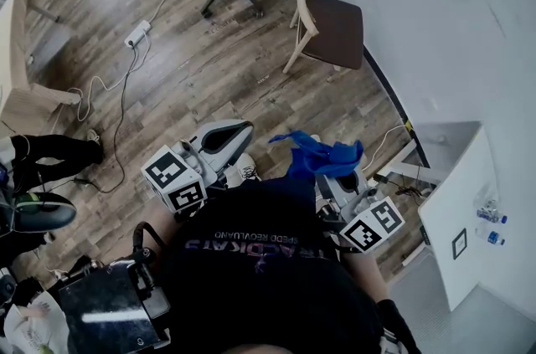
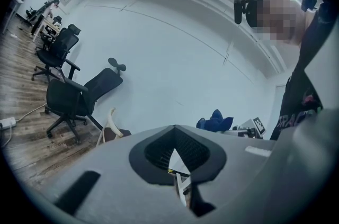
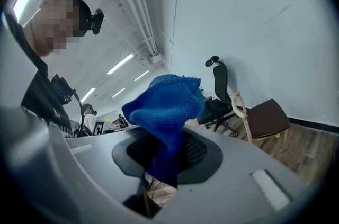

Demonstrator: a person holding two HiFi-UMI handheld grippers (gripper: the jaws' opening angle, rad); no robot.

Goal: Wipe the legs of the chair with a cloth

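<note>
Approach step: the cloth (image 3: pixel 167 112) is clenched in the right gripper (image 3: pixel 168 157), the left gripper (image 2: pixel 179 159) closed empty. The chair (image 1: pixel 332 28) at one o'clock must be reached, its legs (image 1: pixel 295 53) judged unwiped.

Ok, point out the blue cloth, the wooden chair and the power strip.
blue cloth (image 3: pixel 167 104), right gripper view, its bunched upper fold.
wooden chair (image 1: pixel 335 30), head view, the brown seat.
power strip (image 1: pixel 136 33), head view, its white body.
</note>
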